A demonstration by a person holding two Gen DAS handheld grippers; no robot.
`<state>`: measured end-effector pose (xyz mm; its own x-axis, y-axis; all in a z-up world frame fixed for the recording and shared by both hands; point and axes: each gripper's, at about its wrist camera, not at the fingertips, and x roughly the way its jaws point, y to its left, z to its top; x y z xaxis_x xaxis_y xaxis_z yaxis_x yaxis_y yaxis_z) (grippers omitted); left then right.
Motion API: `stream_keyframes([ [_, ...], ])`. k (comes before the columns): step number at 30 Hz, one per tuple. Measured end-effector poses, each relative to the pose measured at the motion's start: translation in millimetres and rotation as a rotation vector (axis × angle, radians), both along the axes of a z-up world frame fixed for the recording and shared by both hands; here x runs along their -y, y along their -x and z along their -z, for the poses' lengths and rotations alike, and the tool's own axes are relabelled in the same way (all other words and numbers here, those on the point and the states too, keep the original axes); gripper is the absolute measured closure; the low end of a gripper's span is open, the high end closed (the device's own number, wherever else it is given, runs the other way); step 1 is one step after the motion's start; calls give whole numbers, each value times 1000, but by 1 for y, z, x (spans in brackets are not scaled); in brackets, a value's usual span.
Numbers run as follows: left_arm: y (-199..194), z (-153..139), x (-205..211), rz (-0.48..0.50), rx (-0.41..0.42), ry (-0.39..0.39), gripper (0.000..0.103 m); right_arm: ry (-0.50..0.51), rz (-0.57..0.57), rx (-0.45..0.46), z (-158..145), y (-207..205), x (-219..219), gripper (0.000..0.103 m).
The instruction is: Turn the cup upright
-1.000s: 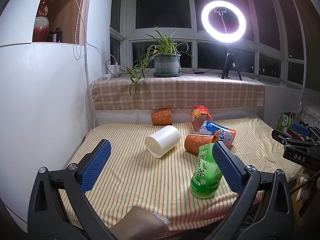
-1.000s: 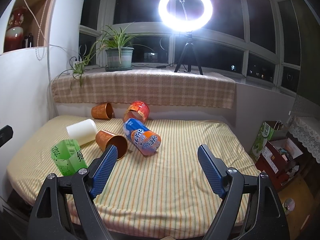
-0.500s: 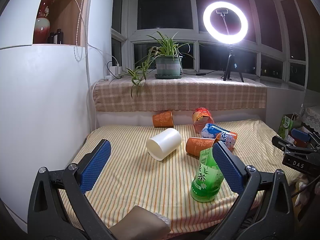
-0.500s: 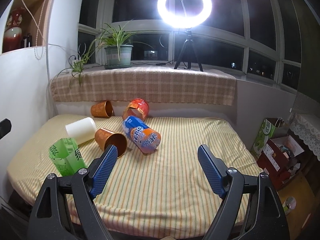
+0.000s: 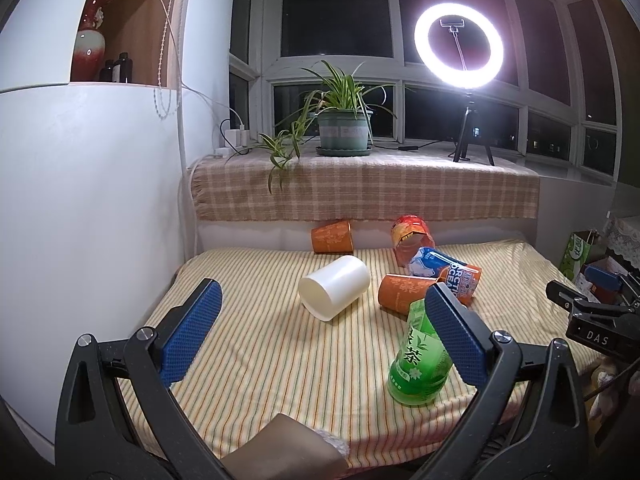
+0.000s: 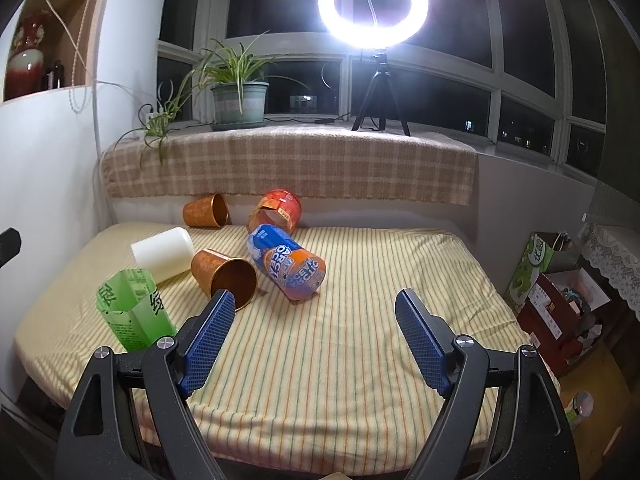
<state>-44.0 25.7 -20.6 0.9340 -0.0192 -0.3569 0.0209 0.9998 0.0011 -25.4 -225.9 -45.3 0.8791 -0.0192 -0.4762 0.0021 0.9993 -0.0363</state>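
Note:
Several cups lie on their sides on the striped bed: a white cup (image 5: 335,293) (image 6: 163,255), an orange cup (image 5: 402,293) (image 6: 224,278) beside it, another orange cup (image 5: 332,236) (image 6: 206,211) by the back wall, a blue-orange cup (image 5: 446,273) (image 6: 286,261) and a red cup (image 5: 411,233) (image 6: 278,211). A green cup (image 5: 418,362) (image 6: 132,310) stands tilted, mouth up, near the front. My left gripper (image 5: 324,322) is open and empty, short of the white cup. My right gripper (image 6: 314,328) is open and empty over bare bedding.
The bed (image 6: 360,320) meets a white wall (image 5: 80,200) on the left and a plaid-covered ledge (image 5: 360,188) at the back, with a potted plant (image 5: 342,128) and ring light (image 5: 458,46). Boxes (image 6: 560,292) stand on the floor at right.
Both views have shifted slightly; the cups sit a little lower and closer in the left wrist view. No cup has moved and both grippers stay open.

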Motion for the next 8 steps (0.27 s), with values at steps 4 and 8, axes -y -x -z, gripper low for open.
stream_keyframes([
  [4, 0, 2, -1, -3, -6, 1, 0, -1, -11, -15, 3, 0, -3, 21],
  [8, -1, 3, -2, -4, -11, -3, 0, -1, -21, -30, 6, -1, -6, 21],
])
